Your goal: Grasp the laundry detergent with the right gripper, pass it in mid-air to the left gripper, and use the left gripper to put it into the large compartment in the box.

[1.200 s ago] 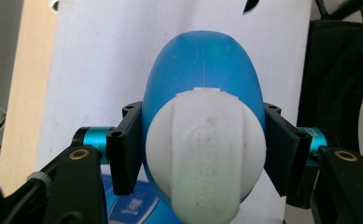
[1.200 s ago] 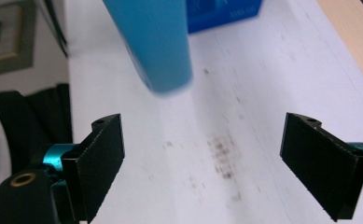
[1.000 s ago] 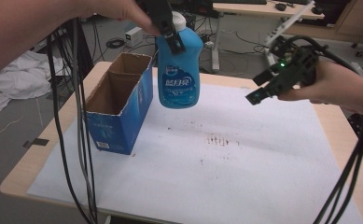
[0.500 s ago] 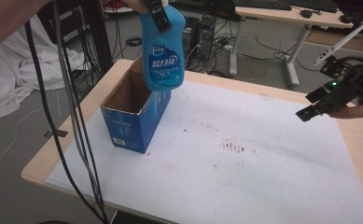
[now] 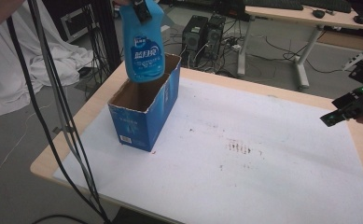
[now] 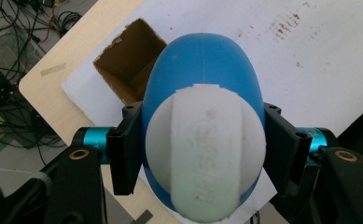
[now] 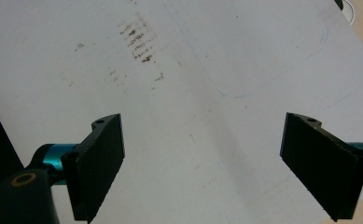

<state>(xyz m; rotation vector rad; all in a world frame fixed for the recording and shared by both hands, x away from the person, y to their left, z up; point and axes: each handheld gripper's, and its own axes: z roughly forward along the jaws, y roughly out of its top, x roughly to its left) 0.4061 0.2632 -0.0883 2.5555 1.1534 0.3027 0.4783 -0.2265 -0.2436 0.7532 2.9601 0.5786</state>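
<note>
Blue bottle (image 5: 143, 49) hangs upright, long axis vertical, clamped just under its white cap (image 6: 206, 154) by the left gripper (image 5: 142, 10), jaws pressed on both sides. Directly beneath sits the open blue carton (image 5: 144, 116) on the white mat (image 5: 263, 163); the bottle's base looks to hover just above the far end of the opening. I'd say a straight drop gets it inside. The right gripper (image 7: 216, 163) hangs well off to the right, jaws wide, holding nothing.
</note>
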